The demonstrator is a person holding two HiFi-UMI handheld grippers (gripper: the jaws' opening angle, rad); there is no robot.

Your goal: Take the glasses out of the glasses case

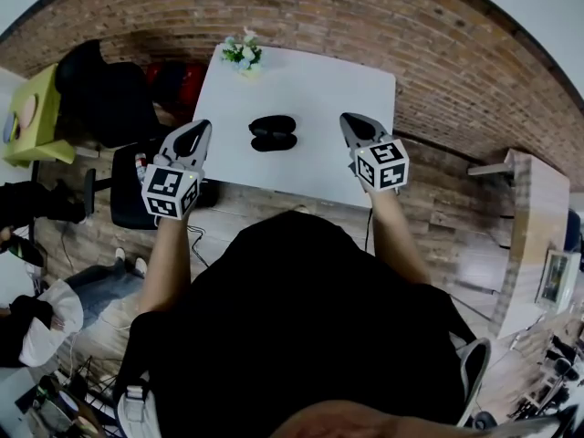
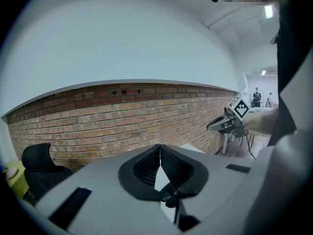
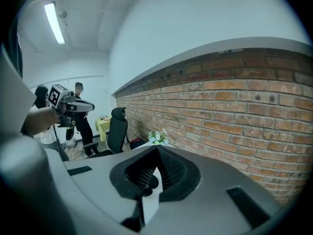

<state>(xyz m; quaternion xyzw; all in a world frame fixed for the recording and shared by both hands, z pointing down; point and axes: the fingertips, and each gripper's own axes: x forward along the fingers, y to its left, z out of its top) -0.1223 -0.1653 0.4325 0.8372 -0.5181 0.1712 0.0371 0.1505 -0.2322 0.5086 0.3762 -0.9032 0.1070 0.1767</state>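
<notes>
Head view: a white desk (image 1: pixel 319 89) with the black glasses case (image 1: pixel 273 133) lying midway between its left and right edges, rather nearer the near edge. That placement probably puts it within equal reach of both arms. The left tongs (image 1: pixel 201 128) and right tongs (image 1: pixel 350 122) are held at the near edge, one on each side of the case and well apart from it, and both point forward. Each gripper view shows its two jaws pressed together at the tips with nothing between them. This symmetrical, empty-handed stance reads as a ready position, with the task not yet begun. No glasses are visible (presumably they are inside the case, though it is too small to tell whether its lid is shut). A small bunch of flowers (image 1: pixel 243 53) stands at the far edge, toward the far-left corner, clear of the working area.
</notes>
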